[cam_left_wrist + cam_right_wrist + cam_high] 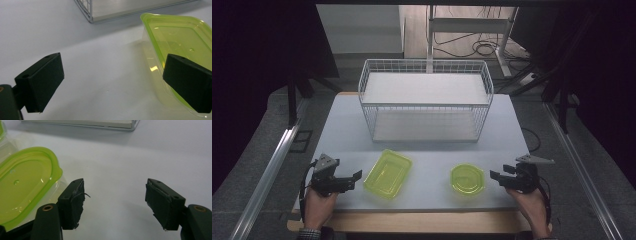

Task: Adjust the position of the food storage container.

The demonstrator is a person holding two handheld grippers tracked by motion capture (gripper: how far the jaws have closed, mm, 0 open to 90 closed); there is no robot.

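Yellow-green translucent plastic, glossy: rectangular container (388,173) with rounded corners, near table's front edge, left of centre. Octagonal container (467,179) of same plastic near front edge, right of centre, well apart from first. White wire basket (426,100) toward table's back edge, boxy, fine grid. Matte white table (342,125). Left gripper (358,175) at front-left corner, jaws released, just beside rectangular container. Right gripper (493,175) at front-right corner, jaws apart, empty, just beside octagonal container.

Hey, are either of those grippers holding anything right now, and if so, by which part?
Nothing is held. The left gripper is open beside the rectangular container; the right gripper is open beside the round container.
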